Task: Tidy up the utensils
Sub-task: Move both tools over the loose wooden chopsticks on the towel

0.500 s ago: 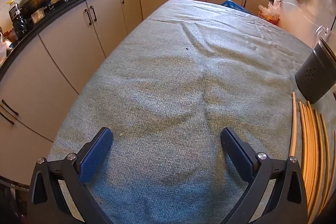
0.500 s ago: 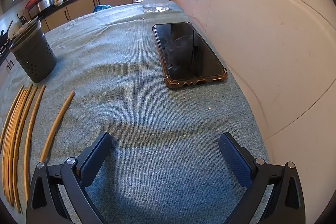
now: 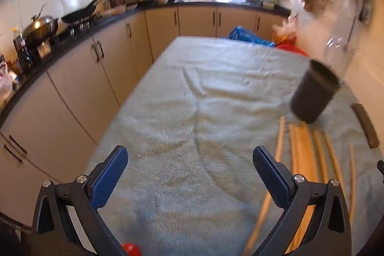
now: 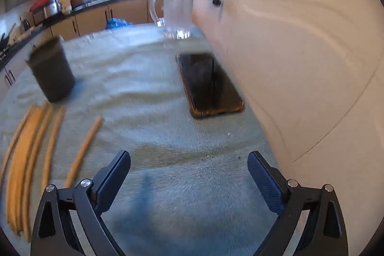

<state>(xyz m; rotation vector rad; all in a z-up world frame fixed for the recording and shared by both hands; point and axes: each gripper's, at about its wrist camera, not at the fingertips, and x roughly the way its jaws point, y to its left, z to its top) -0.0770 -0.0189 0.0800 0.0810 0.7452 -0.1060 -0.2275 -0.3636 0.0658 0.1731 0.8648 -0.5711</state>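
Wooden chopsticks point(image 4: 79, 152): light, stiff, thin; left of right gripper point(image 4: 189, 174); pinch mid-length.
Holder point(image 4: 51, 72): ahead-left, upright.
Jaws: both released, left gripper point(image 3: 190, 172) too.

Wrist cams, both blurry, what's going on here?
A person holds a gripper in each hand over a cloth-covered table. The left gripper and the right gripper are both open and hold nothing. A row of wooden chopsticks lies loose on the cloth, with a dark utensil holder standing just beyond them. A phone and a glass mug sit by the wall. No chopstick has been picked up yet; the blur suggests the cameras are moving.
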